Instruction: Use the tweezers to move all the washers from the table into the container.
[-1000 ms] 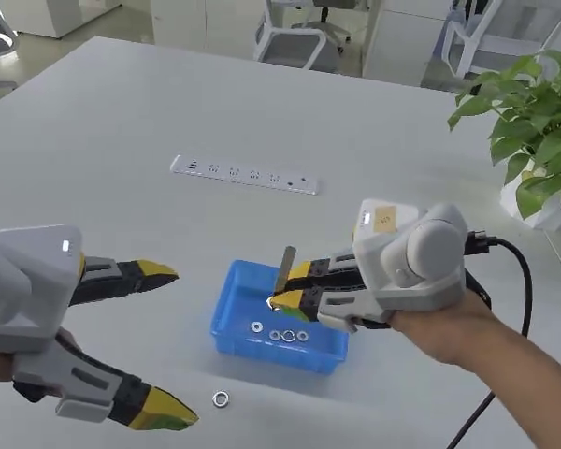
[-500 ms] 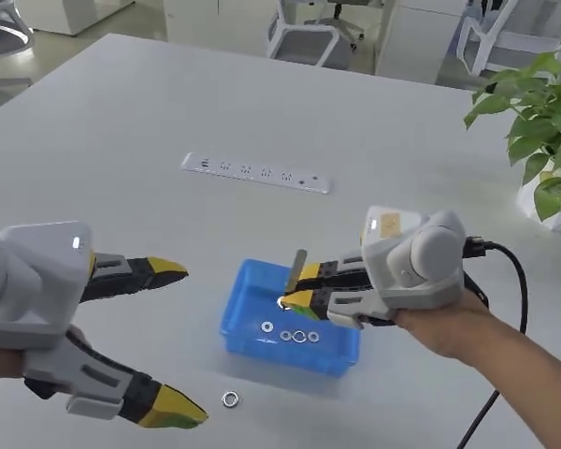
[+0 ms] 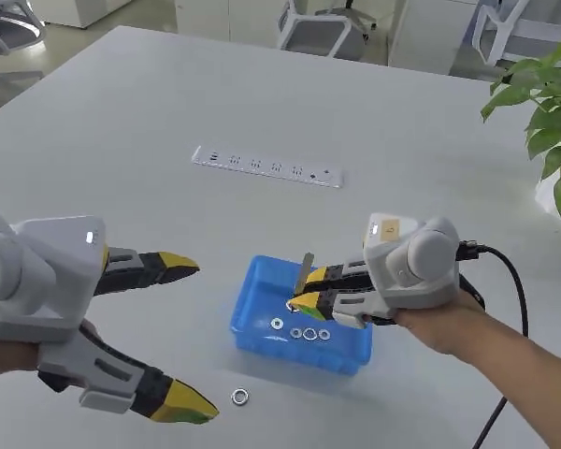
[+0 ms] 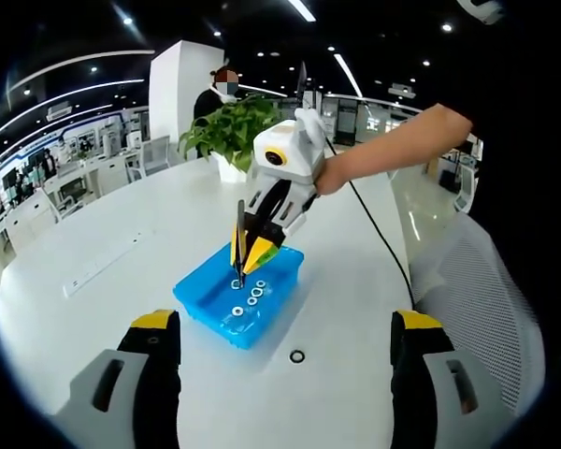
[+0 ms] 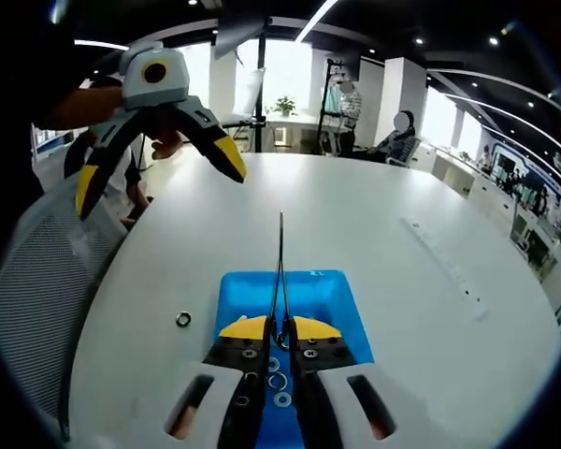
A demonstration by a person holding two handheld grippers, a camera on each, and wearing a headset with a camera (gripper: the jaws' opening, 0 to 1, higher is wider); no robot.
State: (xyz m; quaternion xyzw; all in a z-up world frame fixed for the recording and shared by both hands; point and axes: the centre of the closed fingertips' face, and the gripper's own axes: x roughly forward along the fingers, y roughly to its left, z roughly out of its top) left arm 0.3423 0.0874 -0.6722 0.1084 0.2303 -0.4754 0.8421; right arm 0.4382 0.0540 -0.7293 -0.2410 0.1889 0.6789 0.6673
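Right tool [image 3: 304,297] is clamped on the tweezers [image 3: 305,269], whose long axis stands steeply over the blue container [image 3: 290,354]. Several washers [image 3: 309,333] lie inside. One washer [image 3: 240,397] lies flat on the white counter [image 3: 122,140] just outside the container's near wall, on the person's side of the tweezers. Left tool [image 3: 201,341] gapes wide, empty, its lower jaw nearer that washer. Power strip [image 3: 266,168] lies beyond, office chairs [image 3: 323,23] behind.

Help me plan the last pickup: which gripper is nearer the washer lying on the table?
Left. The left gripper hangs open with its lower jaw tip just beside the washer; the right gripper holds the tweezers over the blue container.
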